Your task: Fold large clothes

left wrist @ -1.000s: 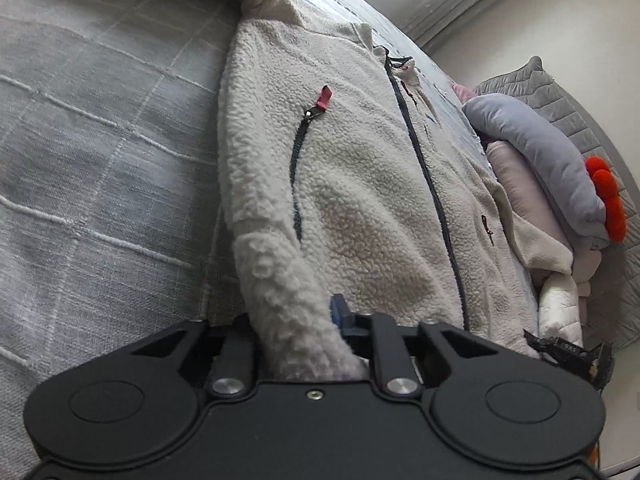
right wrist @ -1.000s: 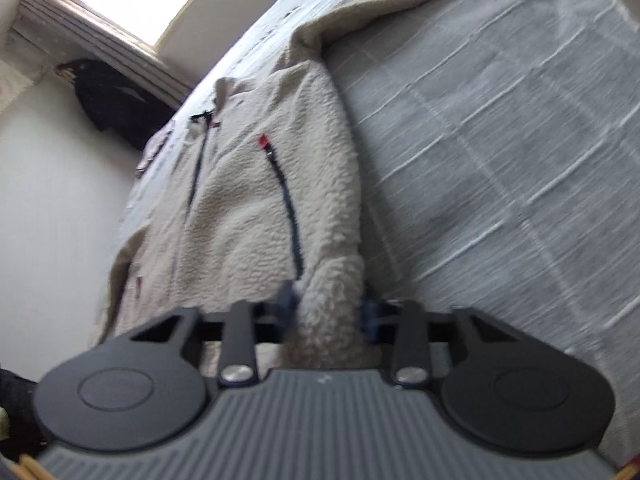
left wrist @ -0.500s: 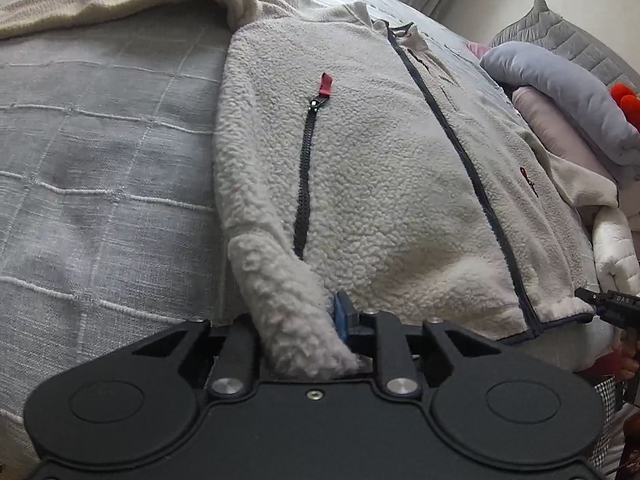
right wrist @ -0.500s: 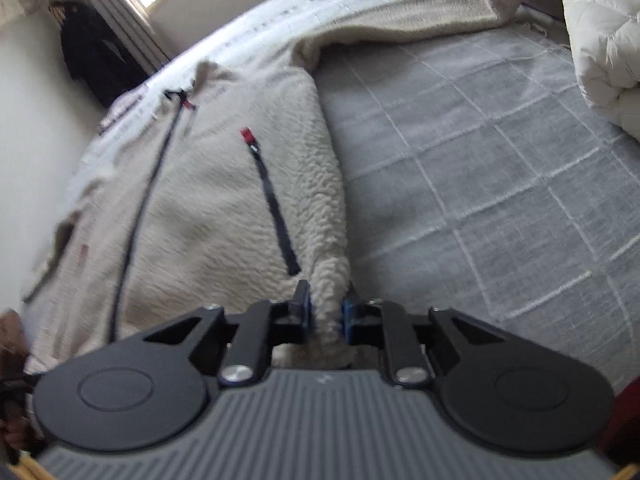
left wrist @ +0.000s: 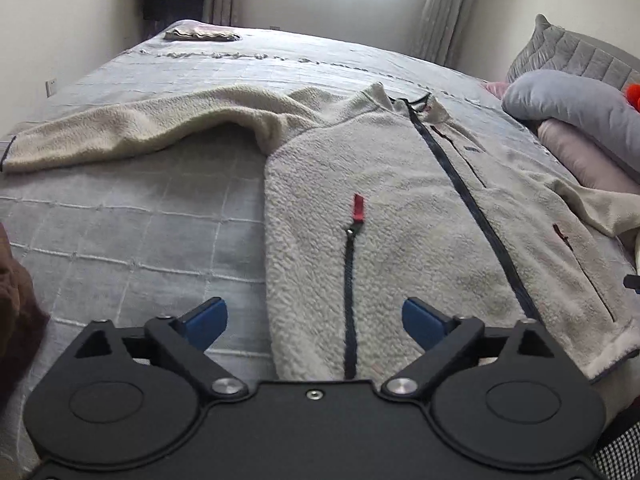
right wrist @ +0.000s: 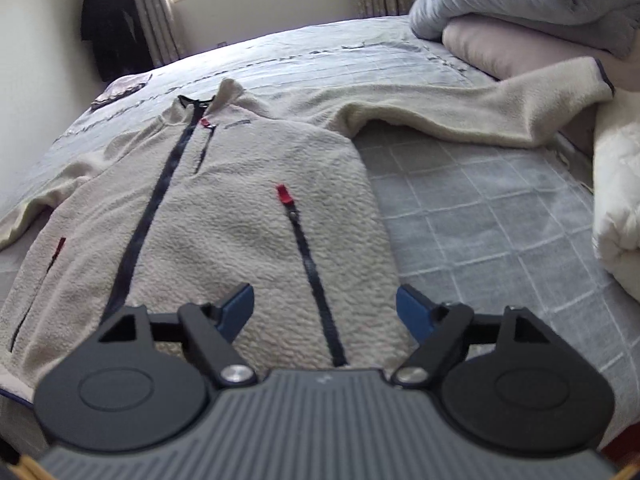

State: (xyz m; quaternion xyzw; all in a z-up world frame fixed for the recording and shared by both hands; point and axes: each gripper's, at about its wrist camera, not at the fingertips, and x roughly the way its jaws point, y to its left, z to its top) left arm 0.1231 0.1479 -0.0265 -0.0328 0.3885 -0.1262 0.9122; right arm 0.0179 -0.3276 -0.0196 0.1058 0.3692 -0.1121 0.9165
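A cream fleece jacket (left wrist: 400, 216) lies front up on the grey bed, zipped, with dark zips and red pulls. It also shows in the right wrist view (right wrist: 240, 216). One sleeve (left wrist: 132, 128) stretches out to the left; the other sleeve (right wrist: 480, 108) reaches right toward the pillows. My left gripper (left wrist: 315, 320) is open and empty over the jacket's near hem, beside a pocket zip. My right gripper (right wrist: 325, 308) is open and empty over the hem at the other pocket zip.
The grey quilted bedspread (left wrist: 140, 240) covers the bed. Grey and pink pillows (right wrist: 520, 8) and a white duvet (right wrist: 616, 208) lie at the right. A folded cloth (left wrist: 200, 34) sits at the far corner. A brown item (left wrist: 16, 300) lies at the left edge.
Both grippers were shut on the jacket's hem corners; both have opened and let go. The hem now lies flat on the bed, and both cameras have levelled toward the window.
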